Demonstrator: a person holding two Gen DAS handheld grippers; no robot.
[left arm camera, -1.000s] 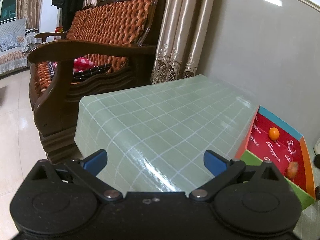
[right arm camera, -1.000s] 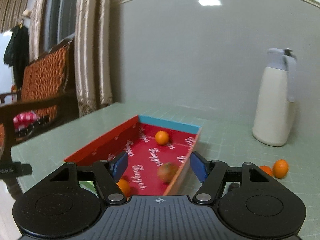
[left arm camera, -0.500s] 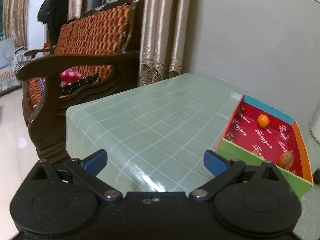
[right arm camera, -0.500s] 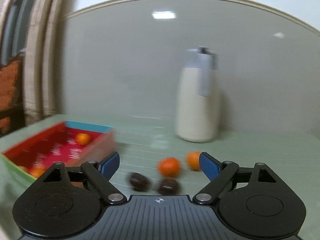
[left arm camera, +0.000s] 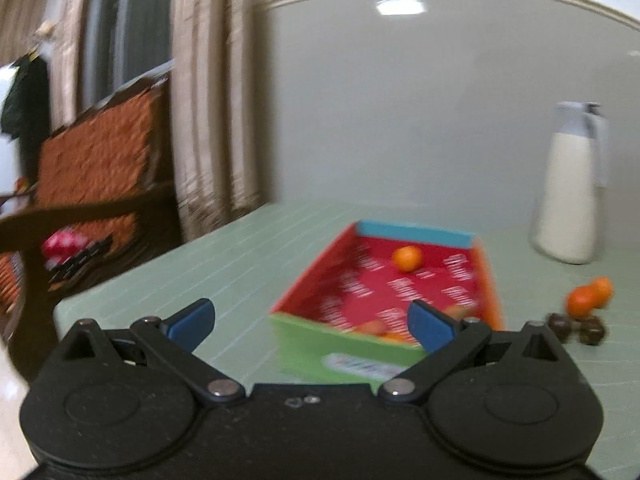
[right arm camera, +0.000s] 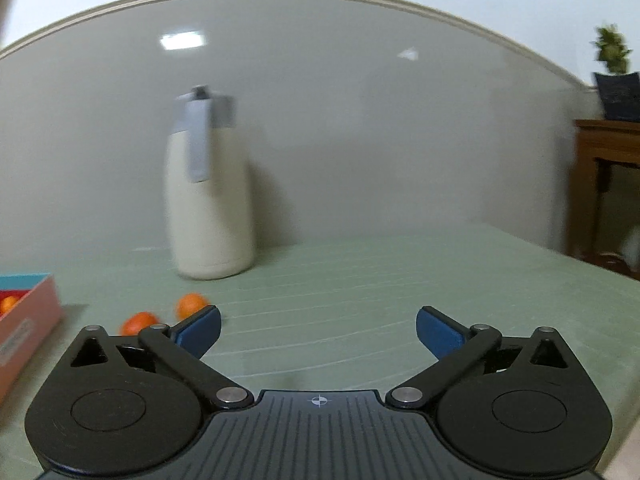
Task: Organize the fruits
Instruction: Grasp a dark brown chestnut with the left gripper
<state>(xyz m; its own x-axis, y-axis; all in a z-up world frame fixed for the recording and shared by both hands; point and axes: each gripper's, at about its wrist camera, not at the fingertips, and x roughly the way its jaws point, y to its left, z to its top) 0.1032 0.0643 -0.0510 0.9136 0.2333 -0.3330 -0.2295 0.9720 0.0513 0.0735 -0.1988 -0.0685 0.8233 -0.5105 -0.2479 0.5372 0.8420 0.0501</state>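
Left tongs [left arm camera: 312, 322]: gaping wide, gripping nothing, hovering just short of the box [left arm camera: 348, 354] near wall.
Right tongs [right arm camera: 318, 330]: likewise spread and empty — bare surface [right arm camera: 360, 280] lying between the tips.
Loose oranges [right arm camera: 166, 314]: sitting left of the right tongs, beside its left tip.
Dark fruits [left arm camera: 578, 326]: lying right of the left tongs.
Thermos [right arm camera: 208, 196]: standing ahead-left.
Technique (judgement): swinging left, centring one orange between the tips, closing gently — round fruit is prone to rolling.

On the table [left arm camera: 248, 248], the box [left arm camera: 344, 344] holds 1 orange [left arm camera: 407, 258] at its far end; right of it lie 2 oranges [left arm camera: 588, 298], the jug [left arm camera: 568, 200] behind them
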